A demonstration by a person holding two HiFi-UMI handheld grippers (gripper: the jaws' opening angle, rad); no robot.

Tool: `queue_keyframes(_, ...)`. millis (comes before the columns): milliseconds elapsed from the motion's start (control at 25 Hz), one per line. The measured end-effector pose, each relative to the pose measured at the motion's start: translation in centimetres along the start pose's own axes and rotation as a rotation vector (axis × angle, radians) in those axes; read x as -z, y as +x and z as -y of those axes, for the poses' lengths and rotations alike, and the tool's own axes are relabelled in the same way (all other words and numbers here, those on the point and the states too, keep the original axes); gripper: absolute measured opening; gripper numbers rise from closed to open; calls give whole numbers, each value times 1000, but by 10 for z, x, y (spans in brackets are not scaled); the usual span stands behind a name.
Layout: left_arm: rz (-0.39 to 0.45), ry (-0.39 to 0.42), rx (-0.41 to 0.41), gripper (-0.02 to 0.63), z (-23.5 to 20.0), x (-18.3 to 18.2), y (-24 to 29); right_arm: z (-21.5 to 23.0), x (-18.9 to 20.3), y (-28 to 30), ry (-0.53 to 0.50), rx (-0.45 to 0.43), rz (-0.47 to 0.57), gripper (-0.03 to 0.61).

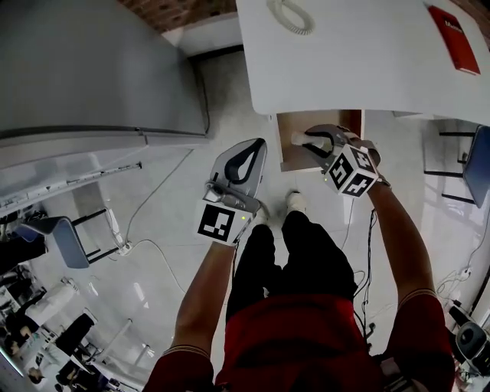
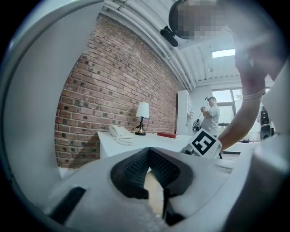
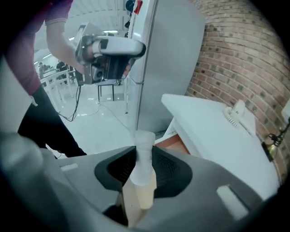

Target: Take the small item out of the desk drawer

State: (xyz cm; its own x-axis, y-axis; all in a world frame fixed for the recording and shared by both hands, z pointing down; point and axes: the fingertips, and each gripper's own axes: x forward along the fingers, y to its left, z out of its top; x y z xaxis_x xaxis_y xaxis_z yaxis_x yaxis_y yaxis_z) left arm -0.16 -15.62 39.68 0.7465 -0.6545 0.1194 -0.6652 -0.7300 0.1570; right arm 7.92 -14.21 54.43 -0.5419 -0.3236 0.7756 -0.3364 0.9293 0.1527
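**Item held in the right gripper above the open drawer**

Left gripper (image 1: 257, 145), nearest the person's body, hangs over the floor with its jaws closed tip to tip and nothing between them. Right gripper (image 3: 144, 153), a little farther out, is clamped on the small item (image 3: 143, 144), a pale bottle-shaped piece whose neck stands up past the pads. Item and jaws lie over the desk drawer (image 1: 288, 157), which is pulled out with its wooden inside showing. The right gripper view puts the drawer below and behind the item, so the item appears to be out of it and not touching it. Beyond the drawer runs the white desk (image 1: 360, 69), bearing a telephone (image 1: 292, 15) and a red book (image 1: 453, 29). A grey cabinet (image 1: 84, 69) stands to the desk's left, with a brick wall (image 2: 122, 86) behind.

Likely faults from here:
- The pads hold a narrow, rounded body, so a quick swing or a slackened squeeze could let it pivot or slide out, falling to the floor or back into the drawer.
- The desk's front edge is just beside the right gripper, so a careless raise could knock the item against it.
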Motion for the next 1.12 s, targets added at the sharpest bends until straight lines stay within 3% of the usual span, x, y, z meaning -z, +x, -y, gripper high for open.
queue_keyframes(400,12,63,80,5,29,-43,-8,-4,-67,-95,77,159,173,127)
queue_keyframes(880,82,94,107,5,74,-111,-40,-12,-113,-214,373,369,491,127)
queue_keyframes(1120,132,103,130,5,92,-141,-48,-21,-132,-260,456,428,678,127)
